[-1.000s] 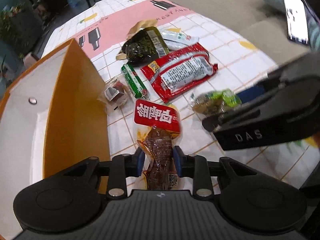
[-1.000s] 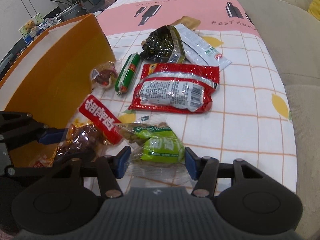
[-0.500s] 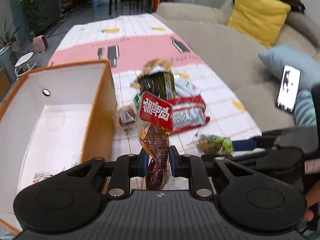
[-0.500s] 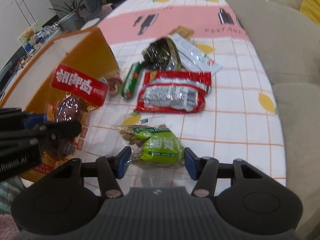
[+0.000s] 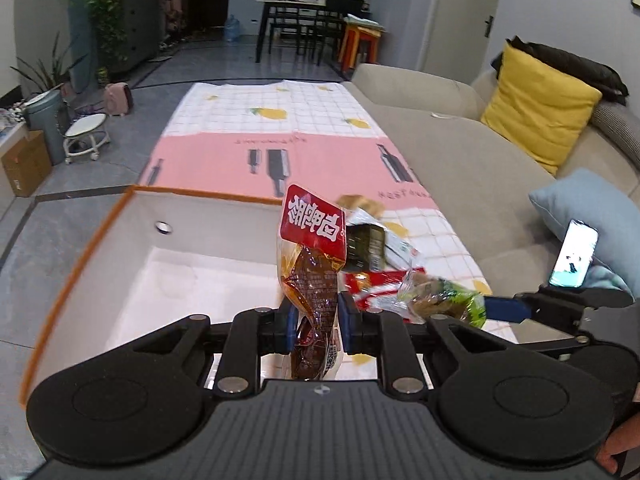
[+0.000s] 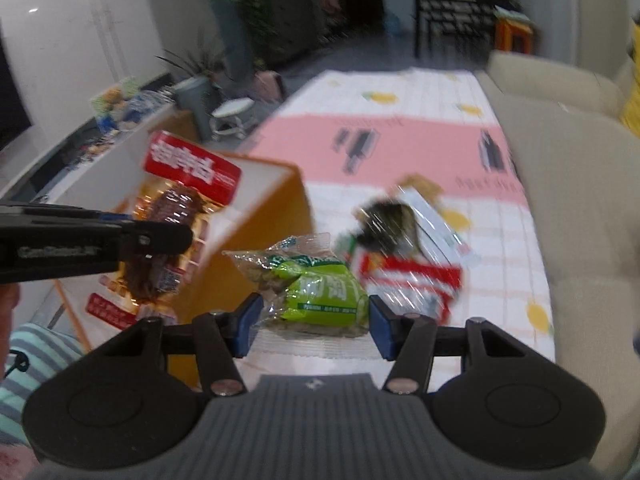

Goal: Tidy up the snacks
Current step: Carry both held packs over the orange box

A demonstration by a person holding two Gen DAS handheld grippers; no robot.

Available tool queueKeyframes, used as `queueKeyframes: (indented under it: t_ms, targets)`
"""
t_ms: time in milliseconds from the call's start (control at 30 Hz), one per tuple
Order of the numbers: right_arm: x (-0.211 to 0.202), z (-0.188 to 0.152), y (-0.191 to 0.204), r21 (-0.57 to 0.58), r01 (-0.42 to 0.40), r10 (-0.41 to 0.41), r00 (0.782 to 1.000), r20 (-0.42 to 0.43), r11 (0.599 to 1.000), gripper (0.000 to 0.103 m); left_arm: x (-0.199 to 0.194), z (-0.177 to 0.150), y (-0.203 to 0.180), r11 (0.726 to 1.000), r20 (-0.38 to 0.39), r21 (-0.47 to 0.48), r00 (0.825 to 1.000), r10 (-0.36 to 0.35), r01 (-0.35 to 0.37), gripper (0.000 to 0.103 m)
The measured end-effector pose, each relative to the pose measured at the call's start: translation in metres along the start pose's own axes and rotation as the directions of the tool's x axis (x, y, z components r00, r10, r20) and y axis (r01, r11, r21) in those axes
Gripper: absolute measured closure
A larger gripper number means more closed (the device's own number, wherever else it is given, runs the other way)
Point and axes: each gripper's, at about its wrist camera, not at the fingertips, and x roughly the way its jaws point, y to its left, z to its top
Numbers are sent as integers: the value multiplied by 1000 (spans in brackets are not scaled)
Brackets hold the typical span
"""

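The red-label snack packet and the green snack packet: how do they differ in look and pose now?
The red-label snack packet stands upright, clamped in the left tongs; the green snack packet lies flat between the right tongs. The first has a red header and dark brown contents, the second a green label. The first is by the orange box, the second over the tablecloth. Both are held aloft.

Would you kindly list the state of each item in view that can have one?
Left gripper: shut on the red-label pack, lifted.
Right gripper: shut on the green pack, lifted.
Box: open on top.
Red pouch: flat on the tablecloth.
Phone: screen lit.
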Motion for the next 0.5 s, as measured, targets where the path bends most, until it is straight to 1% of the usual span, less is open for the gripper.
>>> queueKeyframes:
  t_ms: [100,233,367,467,500]
  targets:
    - [-2,15,23,-67,-37,39,999,30,997,49,-7,10,21,999,9,-19,999,31,-30,81]
    - [4,32,55,-165,-80,86,996,32,983,49,-12,24,48,997,-2,-12,997,75,-75,81]
    - [16,47,87,-291,-112,124,992,21,950,49,1,33,68,996,-64,15,994,93,-93,81]
    - [34,55,110,-385,-133,133,991,-26,913,49,16,34,81,993,-121,50,987,109,-104,81]
    - [42,56,117,-420,-142,132,990,-53,896,49,21,33,85,993,-140,60,984,111,-104,81]
